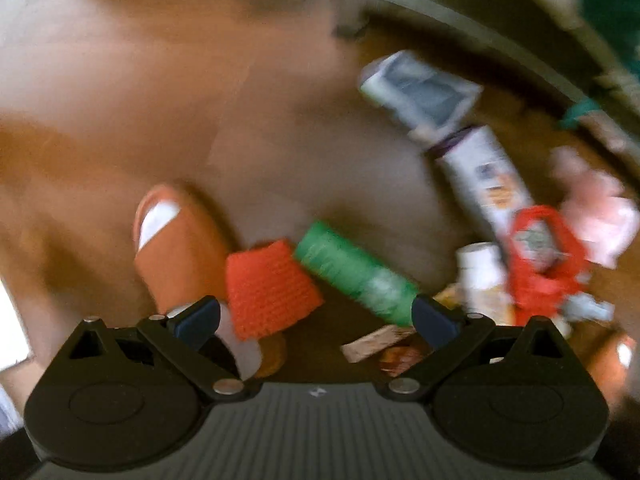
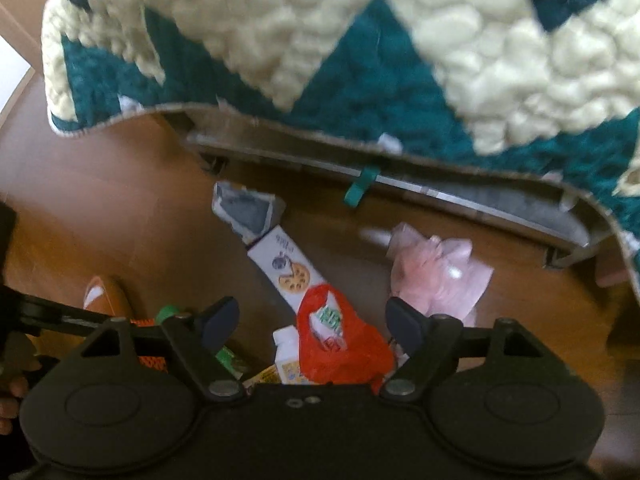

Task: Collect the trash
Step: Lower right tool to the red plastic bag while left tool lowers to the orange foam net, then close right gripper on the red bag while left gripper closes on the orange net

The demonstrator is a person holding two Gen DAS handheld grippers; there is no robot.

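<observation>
Trash lies on a brown wooden floor beside a bed. My left gripper is open above a green roll and an orange knitted piece. My right gripper is open just above a red plastic bag, which also shows in the left wrist view. A long white cookie box and a torn grey-white packet lie beyond it. A crumpled pink plastic bag lies to the right. A small white carton sits by the red bag.
An orange slipper lies left of the knitted piece. A teal and cream quilt hangs over the grey bed frame behind the trash. Small wrappers lie under my left gripper. The left view is blurred.
</observation>
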